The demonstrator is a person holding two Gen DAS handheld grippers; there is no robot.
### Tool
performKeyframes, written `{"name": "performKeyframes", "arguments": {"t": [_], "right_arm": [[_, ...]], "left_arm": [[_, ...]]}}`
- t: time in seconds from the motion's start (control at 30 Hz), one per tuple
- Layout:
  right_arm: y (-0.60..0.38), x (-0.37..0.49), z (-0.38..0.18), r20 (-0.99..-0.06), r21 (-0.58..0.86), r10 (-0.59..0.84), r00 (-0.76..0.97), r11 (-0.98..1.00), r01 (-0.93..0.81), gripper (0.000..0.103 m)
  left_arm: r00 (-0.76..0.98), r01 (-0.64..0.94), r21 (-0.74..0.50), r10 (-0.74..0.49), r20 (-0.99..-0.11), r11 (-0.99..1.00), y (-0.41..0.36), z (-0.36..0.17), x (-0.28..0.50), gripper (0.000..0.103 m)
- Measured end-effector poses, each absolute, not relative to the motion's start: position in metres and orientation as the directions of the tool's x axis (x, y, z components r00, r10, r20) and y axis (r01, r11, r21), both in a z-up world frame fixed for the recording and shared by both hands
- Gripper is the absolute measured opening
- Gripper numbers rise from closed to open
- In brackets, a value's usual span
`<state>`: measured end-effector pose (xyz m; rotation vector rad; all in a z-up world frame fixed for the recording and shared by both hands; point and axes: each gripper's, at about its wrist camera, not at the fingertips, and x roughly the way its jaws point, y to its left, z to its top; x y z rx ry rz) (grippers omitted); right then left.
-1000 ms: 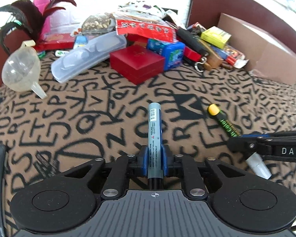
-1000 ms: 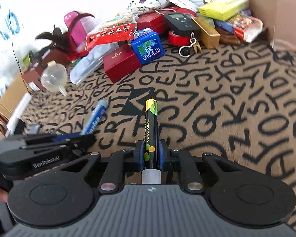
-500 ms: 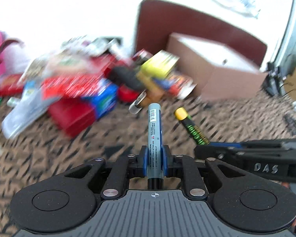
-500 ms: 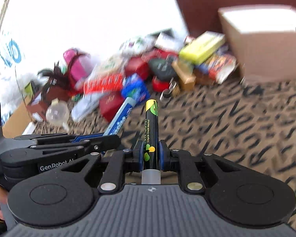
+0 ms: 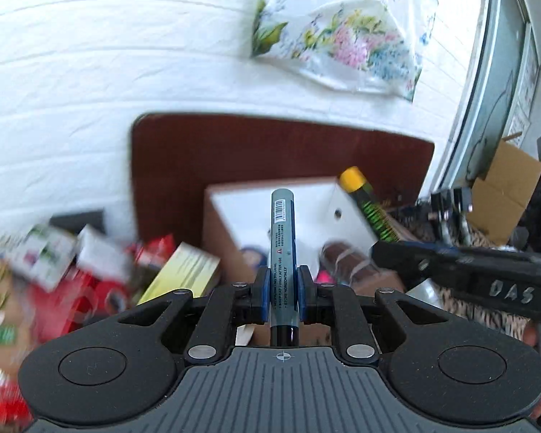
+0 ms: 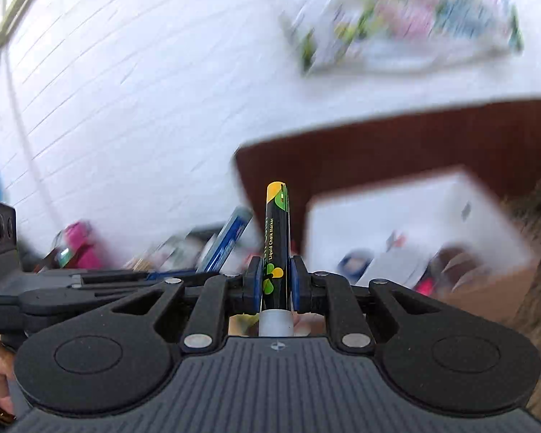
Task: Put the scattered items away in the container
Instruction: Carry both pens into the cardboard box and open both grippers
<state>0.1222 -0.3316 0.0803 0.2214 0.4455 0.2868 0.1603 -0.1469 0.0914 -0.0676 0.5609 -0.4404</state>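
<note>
We see a grey marker (image 5: pixel 282 249) and a black chalk marker (image 6: pixel 276 249) pointing toward the open cardboard box (image 5: pixel 220 238).

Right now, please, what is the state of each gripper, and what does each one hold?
Left gripper: closed on the grey-blue marker.
Right gripper: closed on the black liquid chalk marker with the yellow cap.

Grey-blue marker (image 5: pixel 282 249), black chalk marker (image 6: pixel 277 252) with yellow tip, floral-print bag (image 5: pixel 342 29), white-lined brown box (image 5: pixel 306 216)
</note>
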Motion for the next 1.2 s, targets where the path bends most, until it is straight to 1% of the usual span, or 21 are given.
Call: {"name": "performKeyframes", "arguments": {"t": [0.1,0.2,0.4,0.5,0.63,0.67,0.7,0.73,0.77,0.8,0.83,0.87,0.9,0.93,1.0,1.07,1.17,1.2], "right_arm": [[-0.354,0.152,0.090,-0.381,0.241,0.241,0.893,0.958,-0.156,0.018],[-0.370,0.184,0.071,-0.414,0.252,0.201,0.888,0.963,-0.101,0.018],[-0.379,0.233,0.000,-0.527,0.287,0.193,0.828,0.957,-0.040,0.018],[-0.383,0.249,-0.018,-0.549,0.283,0.190,0.814,0.959,-0.033,0.018],[-0.391,0.265,-0.032,-0.560,0.303,0.191,0.806,0.953,-0.015,0.018],[-0.392,0.270,-0.035,-0.565,0.295,0.182,0.805,0.955,-0.009,0.019],[-0.392,0.275,-0.037,-0.566,0.275,0.170,0.807,0.961,-0.010,0.022],[-0.392,0.277,-0.038,-0.566,0.249,0.150,0.810,0.968,-0.005,0.046],[-0.392,0.276,-0.039,-0.561,0.228,0.123,0.819,0.974,0.010,0.054],[-0.394,0.273,-0.038,-0.540,0.215,0.092,0.837,0.976,0.031,0.069],[-0.397,0.268,-0.038,-0.513,0.220,0.093,0.853,0.975,0.027,0.074],[-0.400,0.264,-0.037,-0.500,0.232,0.102,0.860,0.973,0.019,0.075],[-0.401,0.261,-0.037,-0.498,0.244,0.106,0.861,0.970,0.021,0.078],[-0.402,0.258,-0.036,-0.496,0.251,0.106,0.862,0.968,0.026,0.084],[-0.399,0.251,-0.036,-0.489,0.243,0.098,0.867,0.970,0.027,0.088],[-0.396,0.243,-0.035,-0.489,0.222,0.084,0.868,0.975,0.030,0.088],[-0.395,0.235,-0.033,-0.492,0.223,0.079,0.867,0.974,0.038,0.092],[-0.395,0.231,-0.032,-0.494,0.233,0.082,0.866,0.972,0.041,0.095]], "left_arm": [[0.751,0.375,-0.197,-0.422,-0.508,0.906,-0.167,0.093,0.199,0.011],[0.738,0.364,-0.213,-0.420,-0.528,0.907,-0.184,0.076,0.233,0.011],[0.694,0.353,-0.229,-0.418,-0.586,0.907,-0.213,0.027,0.275,0.011],[0.688,0.355,-0.202,-0.401,-0.605,0.913,-0.222,0.014,0.289,0.011],[0.675,0.338,-0.216,-0.396,-0.623,0.916,-0.225,0.002,0.311,0.013],[0.676,0.336,-0.214,-0.393,-0.623,0.917,-0.226,0.000,0.315,0.034],[0.683,0.334,-0.211,-0.390,-0.618,0.919,-0.226,-0.002,0.316,0.041],[0.692,0.324,-0.208,-0.381,-0.613,0.923,-0.225,-0.002,0.316,0.072],[0.700,0.307,-0.212,-0.371,-0.610,0.928,-0.223,-0.002,0.316,0.088],[0.706,0.308,-0.242,-0.392,-0.590,0.920,-0.218,0.000,0.313,0.089],[0.700,0.319,-0.272,-0.419,-0.578,0.908,-0.213,0.001,0.310,0.094],[0.698,0.328,-0.288,-0.436,-0.568,0.900,-0.211,0.004,0.307,0.097],[0.705,0.327,-0.289,-0.436,-0.559,0.900,-0.209,0.006,0.303,0.099],[0.718,0.323,-0.279,-0.427,-0.550,0.904,-0.209,0.008,0.299,0.101],[0.744,0.306,-0.249,-0.394,-0.539,0.919,-0.209,0.010,0.290,0.103],[0.749,0.306,-0.241,-0.389,-0.536,0.921,-0.208,0.010,0.284,0.103],[0.730,0.297,-0.274,-0.403,-0.553,0.915,-0.206,0.010,0.277,0.103],[0.726,0.291,-0.284,-0.405,-0.556,0.913,-0.204,0.011,0.274,0.103]]}}
